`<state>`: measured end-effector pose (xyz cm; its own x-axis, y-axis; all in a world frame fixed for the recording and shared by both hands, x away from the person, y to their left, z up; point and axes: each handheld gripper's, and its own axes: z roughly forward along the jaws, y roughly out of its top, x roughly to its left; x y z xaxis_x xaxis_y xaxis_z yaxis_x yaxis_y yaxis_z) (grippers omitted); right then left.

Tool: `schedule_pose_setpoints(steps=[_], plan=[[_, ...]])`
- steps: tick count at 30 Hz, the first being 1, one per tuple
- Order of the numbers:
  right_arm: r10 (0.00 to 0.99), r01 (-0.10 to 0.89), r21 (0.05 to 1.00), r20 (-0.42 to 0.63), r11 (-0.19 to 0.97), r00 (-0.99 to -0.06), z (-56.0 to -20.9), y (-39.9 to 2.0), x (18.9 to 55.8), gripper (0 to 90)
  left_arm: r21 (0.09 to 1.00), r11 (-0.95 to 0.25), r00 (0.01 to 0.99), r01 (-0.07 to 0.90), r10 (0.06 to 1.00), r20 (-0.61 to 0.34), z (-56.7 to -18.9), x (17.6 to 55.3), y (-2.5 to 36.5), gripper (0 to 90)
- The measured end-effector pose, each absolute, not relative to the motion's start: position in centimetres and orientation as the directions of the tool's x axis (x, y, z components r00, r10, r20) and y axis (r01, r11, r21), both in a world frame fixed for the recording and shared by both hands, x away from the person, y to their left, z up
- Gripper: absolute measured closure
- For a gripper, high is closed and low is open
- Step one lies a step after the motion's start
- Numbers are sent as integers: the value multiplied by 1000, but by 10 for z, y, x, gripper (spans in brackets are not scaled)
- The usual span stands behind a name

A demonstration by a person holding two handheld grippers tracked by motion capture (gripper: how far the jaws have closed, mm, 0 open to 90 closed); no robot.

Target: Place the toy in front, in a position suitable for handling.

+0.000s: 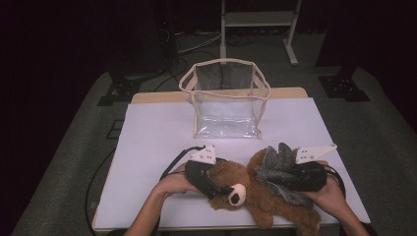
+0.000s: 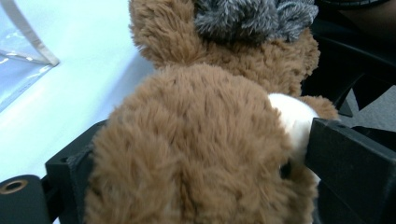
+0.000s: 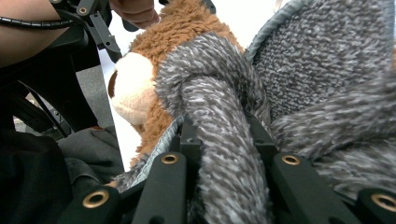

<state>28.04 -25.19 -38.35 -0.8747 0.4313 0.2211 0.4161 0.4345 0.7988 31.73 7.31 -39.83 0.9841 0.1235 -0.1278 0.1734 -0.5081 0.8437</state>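
Teddy bear [image 1: 260, 194], brown plush in a grey knitted garment [image 1: 280, 169], lies on the white table [image 1: 157, 132] between the 2 grippers, with the clear bag [image 1: 226, 98] beyond their tips. The left gripper [image 2: 196, 154] has its jaws spread wide around the bear's head; the right gripper [image 3: 219, 140] is clamped on a grey sleeve. Judged step: dressing or undressing; next, the left jaws must close on the head so the right can pull the garment.

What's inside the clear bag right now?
Nothing visible inside the clear bag; through its front wall only the white table cover shows. The teddy bear lies outside, in front of it. The bag's bottom back corners are hard to judge.
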Motion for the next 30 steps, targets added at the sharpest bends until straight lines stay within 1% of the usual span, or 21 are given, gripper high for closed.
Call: schedule_pose_setpoints(steps=[5,8,13,14,16,17,19,20,21,22,23,27,30], plan=[[428,411,802,218,434,-877,-385,-252,278,736,835,-515,981,194,123,-152,-403,318,67,1],[428,410,801,216,435,-877,-385,-252,278,736,826,-521,977,215,124,-176,-405,320,62,0],[429,409,801,215,437,-878,-385,-251,278,736,817,-531,975,224,116,-191,-407,321,57,0],[429,409,801,214,437,-878,-385,-251,278,736,813,-538,975,221,112,-191,-407,321,57,12],[432,411,801,214,436,-876,-386,-252,278,735,806,-549,975,222,127,-182,-403,321,59,146],[435,411,804,215,430,-875,-386,-252,278,735,806,-550,976,218,130,-175,-402,321,60,228],[439,412,807,215,423,-872,-385,-253,279,733,803,-558,978,207,136,-158,-398,321,64,314],[439,412,807,215,423,-872,-385,-253,279,733,803,-558,978,207,136,-158,-398,321,64,343],[442,412,809,214,419,-871,-384,-254,279,732,806,-558,980,197,141,-142,-395,322,66,343],[451,412,812,210,414,-867,-383,-254,280,731,807,-559,981,188,141,-131,-393,323,67,375],[458,412,815,207,409,-864,-382,-253,281,729,806,-564,983,177,145,-115,-391,324,68,388],[471,411,821,202,397,-859,-380,-251,285,726,807,-565,982,174,161,-99,-388,329,73,397],[467,410,821,203,397,-860,-380,-248,290,723,805,-568,983,172,157,-99,-388,331,76,395]])
